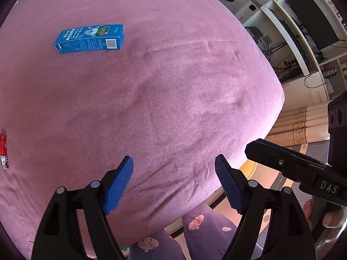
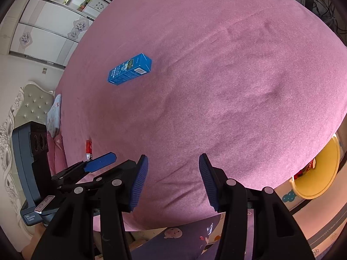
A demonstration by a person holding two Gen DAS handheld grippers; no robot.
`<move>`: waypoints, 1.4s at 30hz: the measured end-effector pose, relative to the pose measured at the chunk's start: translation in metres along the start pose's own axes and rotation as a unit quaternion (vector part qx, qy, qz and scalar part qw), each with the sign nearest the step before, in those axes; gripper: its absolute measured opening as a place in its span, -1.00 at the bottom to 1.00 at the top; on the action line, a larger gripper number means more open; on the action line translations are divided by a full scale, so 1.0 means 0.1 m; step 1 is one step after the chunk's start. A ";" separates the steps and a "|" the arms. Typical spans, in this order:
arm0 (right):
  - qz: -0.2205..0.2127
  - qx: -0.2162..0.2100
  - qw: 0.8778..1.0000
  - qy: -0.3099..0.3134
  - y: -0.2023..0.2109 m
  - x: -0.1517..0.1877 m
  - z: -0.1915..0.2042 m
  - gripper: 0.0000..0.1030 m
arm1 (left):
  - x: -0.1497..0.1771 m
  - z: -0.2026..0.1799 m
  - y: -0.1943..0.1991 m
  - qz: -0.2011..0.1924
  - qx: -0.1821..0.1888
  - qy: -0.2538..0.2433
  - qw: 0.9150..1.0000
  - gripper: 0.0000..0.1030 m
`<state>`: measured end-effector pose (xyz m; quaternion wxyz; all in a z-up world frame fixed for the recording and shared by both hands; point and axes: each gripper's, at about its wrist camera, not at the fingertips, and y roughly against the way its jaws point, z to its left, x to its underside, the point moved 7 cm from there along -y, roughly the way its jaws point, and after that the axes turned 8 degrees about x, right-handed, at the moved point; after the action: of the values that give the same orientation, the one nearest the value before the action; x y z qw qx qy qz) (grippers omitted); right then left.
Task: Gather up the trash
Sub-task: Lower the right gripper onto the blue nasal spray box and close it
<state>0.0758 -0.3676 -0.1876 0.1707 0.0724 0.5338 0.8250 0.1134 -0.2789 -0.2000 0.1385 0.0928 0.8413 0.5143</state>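
Note:
A blue carton (image 1: 90,38) lies flat on the pink bed (image 1: 173,99), far ahead and left of my left gripper (image 1: 174,165); it also shows in the right wrist view (image 2: 129,69). A red wrapper (image 1: 3,149) lies at the left edge of the bed; it also shows in the right wrist view (image 2: 88,148). My left gripper is open and empty over the bed's near edge. My right gripper (image 2: 173,164) is open and empty over the same edge. A yellow bin (image 2: 318,171) with some trash inside stands on the floor to the right.
The right gripper's body (image 1: 303,169) sits close at the right of the left wrist view. The left gripper (image 2: 98,163) shows at the left of the right wrist view. A desk with a monitor (image 1: 312,19) stands beyond the bed. A headboard (image 2: 32,106) is at the left.

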 end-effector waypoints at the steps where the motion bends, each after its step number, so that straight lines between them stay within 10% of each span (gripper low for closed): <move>1: 0.000 0.000 1.000 0.005 -0.03 -0.02 0.09 -0.06 | -0.01 0.08 0.04 -0.003 -0.001 0.003 1.000 0.51; 24: 0.055 0.011 0.974 0.217 -0.84 -1.25 1.54 0.06 | -0.76 1.39 0.31 -0.068 -0.014 0.183 0.981 0.56; 42: 0.101 0.053 0.903 0.414 -1.90 -2.05 2.19 0.43 | -1.41 2.12 -0.04 -0.050 -0.041 0.250 0.966 0.58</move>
<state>0.3718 -0.1826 -0.2549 -0.1543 -0.2133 0.5889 0.7642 0.3165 -0.1447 -0.2761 -0.0472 -0.0867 0.8307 0.5479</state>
